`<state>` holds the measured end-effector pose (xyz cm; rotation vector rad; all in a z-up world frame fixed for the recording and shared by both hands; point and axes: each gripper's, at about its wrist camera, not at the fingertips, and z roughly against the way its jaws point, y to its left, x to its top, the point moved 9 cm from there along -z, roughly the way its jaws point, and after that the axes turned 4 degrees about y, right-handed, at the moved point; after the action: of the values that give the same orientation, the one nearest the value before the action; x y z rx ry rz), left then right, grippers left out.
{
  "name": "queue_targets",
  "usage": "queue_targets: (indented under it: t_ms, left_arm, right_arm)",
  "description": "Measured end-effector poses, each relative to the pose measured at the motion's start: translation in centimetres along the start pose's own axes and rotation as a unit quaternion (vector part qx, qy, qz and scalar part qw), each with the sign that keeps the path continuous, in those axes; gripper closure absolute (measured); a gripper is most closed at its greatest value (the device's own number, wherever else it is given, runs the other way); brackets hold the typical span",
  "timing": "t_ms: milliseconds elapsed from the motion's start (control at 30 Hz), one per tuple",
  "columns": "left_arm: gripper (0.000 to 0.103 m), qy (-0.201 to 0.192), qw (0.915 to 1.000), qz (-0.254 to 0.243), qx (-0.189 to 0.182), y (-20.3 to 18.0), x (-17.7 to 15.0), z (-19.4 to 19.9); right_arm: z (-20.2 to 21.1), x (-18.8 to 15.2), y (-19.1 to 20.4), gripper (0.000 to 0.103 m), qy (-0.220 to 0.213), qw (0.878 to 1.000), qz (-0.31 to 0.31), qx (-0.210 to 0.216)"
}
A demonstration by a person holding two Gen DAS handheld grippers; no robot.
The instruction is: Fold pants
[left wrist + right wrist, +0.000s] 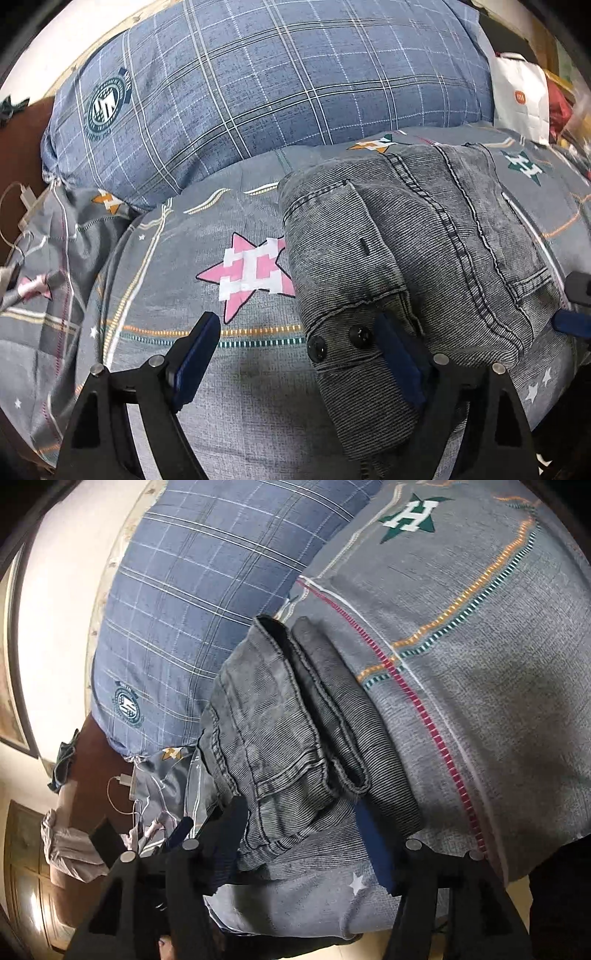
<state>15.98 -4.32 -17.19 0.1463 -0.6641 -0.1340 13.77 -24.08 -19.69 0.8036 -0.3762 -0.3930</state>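
Left wrist view: the pants (413, 266), grey denim, lie folded into a thick bundle on the bedspread (177, 369), just below the plaid pillow (258, 81). The left gripper (299, 354) stands wide apart, one finger on bare spread, the other against the buttoned waistband, clamping nothing. The right gripper (299, 834) also stands apart, straddling the bundle's near end without pinching it. A careless nudge from either finger could slide layers askew and undo the fold.
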Motion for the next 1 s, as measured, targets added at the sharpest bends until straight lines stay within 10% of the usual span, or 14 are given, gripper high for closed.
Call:
queue_targets:
  t_ms: [367, 400, 433, 467, 733, 1000]
  left_arm:
    - [0.013, -0.006, 0.9995, 0.020, -0.023, 0.4, -0.2, -0.2]
    - [0.012, -0.005, 0.9994, 0.022, -0.025, 0.4, -0.2, -0.3]
    - [0.012, -0.004, 0.9994, 0.024, -0.026, 0.5, -0.2, -0.3]
    - [0.011, -0.005, 0.9993, 0.025, -0.028, 0.5, -0.2, -0.4]
    - [0.004, -0.002, 0.9983, 0.034, -0.047, 1.2, -0.1, -0.8]
    - [0.004, -0.005, 0.9910, 0.079, -0.108, 2.7, 0.7, 2.1]
  right_arm:
    - [-1.5, 2.2, -1.0, 0.037, 0.024, 0.998, -0.050, -0.019]
    - [-1.8, 2.3, -0.8, 0.041, 0.027, 0.998, -0.040, -0.025]
    - [-1.7, 2.3, -0.7, 0.076, 0.029, 0.998, -0.024, -0.041]
    - [-1.7, 2.2, -0.3, 0.087, 0.034, 0.999, -0.017, -0.039]
    - [2.8, -1.1, 8.7, 0.088, -0.035, 0.991, 0.118, -0.054]
    - [-0.9, -1.6, -1.3, 0.087, -0.021, 0.995, 0.033, -0.093]
